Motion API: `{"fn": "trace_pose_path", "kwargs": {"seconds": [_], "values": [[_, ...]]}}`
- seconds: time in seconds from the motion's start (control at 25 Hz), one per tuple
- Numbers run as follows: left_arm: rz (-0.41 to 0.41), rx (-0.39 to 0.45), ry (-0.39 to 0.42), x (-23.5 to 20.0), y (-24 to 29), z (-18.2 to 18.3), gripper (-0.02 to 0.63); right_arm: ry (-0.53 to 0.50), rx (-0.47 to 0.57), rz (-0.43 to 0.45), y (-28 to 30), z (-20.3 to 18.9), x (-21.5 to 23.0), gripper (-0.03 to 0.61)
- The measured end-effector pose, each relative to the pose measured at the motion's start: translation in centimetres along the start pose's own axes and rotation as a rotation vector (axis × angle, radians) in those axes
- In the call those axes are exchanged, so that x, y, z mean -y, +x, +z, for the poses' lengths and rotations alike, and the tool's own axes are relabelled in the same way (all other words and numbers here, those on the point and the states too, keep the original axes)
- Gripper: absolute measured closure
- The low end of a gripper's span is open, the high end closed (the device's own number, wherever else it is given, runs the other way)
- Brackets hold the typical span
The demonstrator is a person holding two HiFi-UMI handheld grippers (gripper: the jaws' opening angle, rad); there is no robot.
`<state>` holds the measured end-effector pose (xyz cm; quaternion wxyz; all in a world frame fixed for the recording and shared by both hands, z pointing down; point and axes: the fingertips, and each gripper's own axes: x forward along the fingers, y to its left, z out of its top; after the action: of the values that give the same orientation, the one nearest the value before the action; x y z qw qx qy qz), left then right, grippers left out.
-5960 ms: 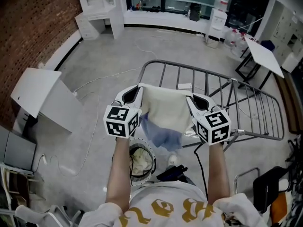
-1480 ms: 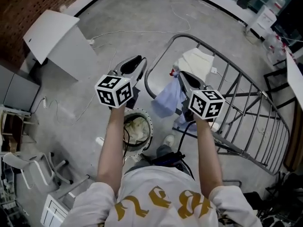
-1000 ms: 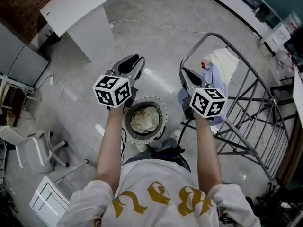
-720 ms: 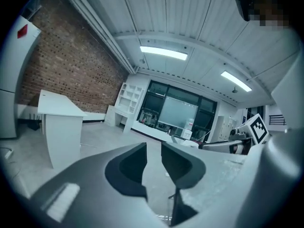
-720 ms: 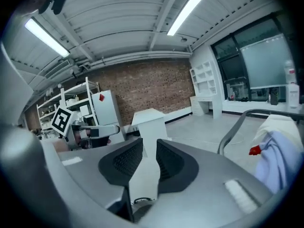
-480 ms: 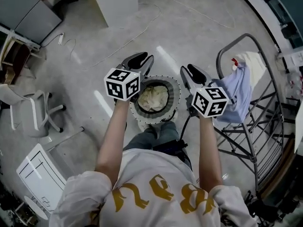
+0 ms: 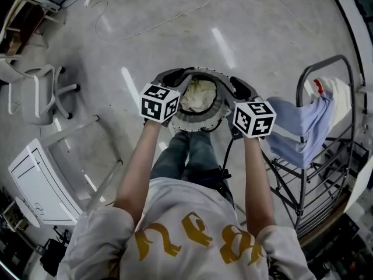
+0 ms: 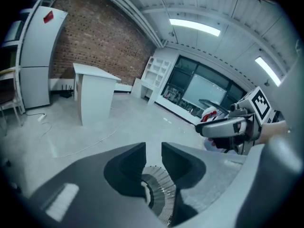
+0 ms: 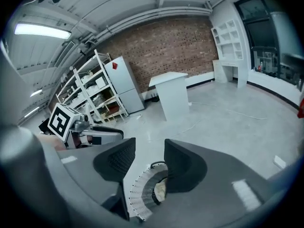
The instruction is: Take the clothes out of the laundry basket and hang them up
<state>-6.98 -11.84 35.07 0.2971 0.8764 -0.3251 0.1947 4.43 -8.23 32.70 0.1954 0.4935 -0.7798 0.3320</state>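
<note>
**Poised over basket, both tongs empty**

At far right, rack [image 7: 301, 92] draped with blue shirt [image 7: 297, 134] and white cloth [image 7: 338, 95]. On floor [image 7: 256, 34] by the feet, round basket [image 7: 198, 125] holding crumpled cream cloth [image 7: 199, 95]. Just above its rim, left tongs [image 8: 153, 148] parted by a narrow slit and right tongs [image 9: 149, 148] parted wider, gripping nothing. Probably light, limp and prone to bunching and trailing. Best to pinch a raised fold or edge near the top, then lift well clear before spreading.
</note>
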Motion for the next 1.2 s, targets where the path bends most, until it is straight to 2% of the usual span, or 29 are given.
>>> {"fn": "trace_pose_path", "kwargs": {"seconds": [0.24,0.4,0.68,0.88,1.08,1.2], "values": [[0.018,-0.073,-0.075,-0.3,2.2,-6.9,0.508,-0.084,-0.177,0.063,3.8,-6.1,1.3,0.383],[0.034,-0.162,-0.105,-0.4,4.3,-12.1,0.502,-0.107,-0.254,0.077,5.9,-9.8,2.9,0.391],[0.06,-0.284,-0.149,-2.1,8.5,-19.7,0.495,-0.044,-0.349,0.105,10.4,-15.6,4.9,0.365],[0.094,-0.385,-0.173,-3.5,10.2,-25.6,0.495,0.031,-0.412,0.082,12.3,-20.2,6.2,0.362],[0.121,-0.457,-0.2,-5.4,12.1,-30.3,0.496,0.095,-0.446,0.101,14.6,-22.8,7.2,0.357],[0.127,-0.483,-0.208,-6.1,13.1,-32.5,0.495,0.086,-0.465,0.122,16.2,-24.2,8.1,0.359]]}}
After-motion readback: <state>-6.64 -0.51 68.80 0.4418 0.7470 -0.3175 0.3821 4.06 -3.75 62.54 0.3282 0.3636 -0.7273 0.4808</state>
